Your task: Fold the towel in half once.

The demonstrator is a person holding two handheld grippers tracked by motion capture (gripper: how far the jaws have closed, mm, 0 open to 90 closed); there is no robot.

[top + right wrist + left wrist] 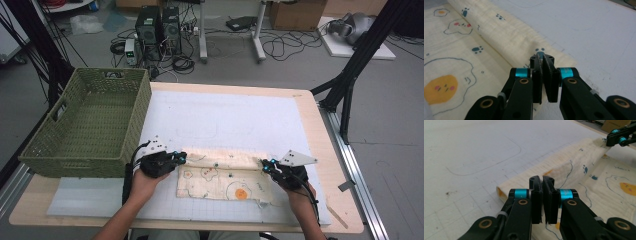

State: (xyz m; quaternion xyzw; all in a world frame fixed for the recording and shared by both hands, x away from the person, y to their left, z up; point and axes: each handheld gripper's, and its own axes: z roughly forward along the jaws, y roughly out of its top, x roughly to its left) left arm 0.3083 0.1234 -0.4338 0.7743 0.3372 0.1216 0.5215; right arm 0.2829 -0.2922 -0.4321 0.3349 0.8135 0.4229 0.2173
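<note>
Cables and computer boxes litter the grey floor beyond the worktop point(330, 125), whose pale wood edge frames a white gridded mat point(225, 120); a green woven basket point(90, 125) stands beyond and outward of the left gripper point(181, 158). From the high view, a cream printed cloth point(220, 182) lies between the two pairs of jaws, its far edge turned over into a soft fold, with the right gripper point(265, 164) at the other end of that fold. In the left gripper view, the jaws are pressed together on the fold's corner, thin crinkled muslin bulging just beyond the tips. In the right gripper view, the jaws are likewise closed, pinching the folded edge, with paw prints and a fried-egg drawing spread to one side. I judge the step to be folding the cloth lengthwise: both corners are gripped and carried over. The next move likely calls for drawing both ends evenly toward the near edge, then releasing.
</note>
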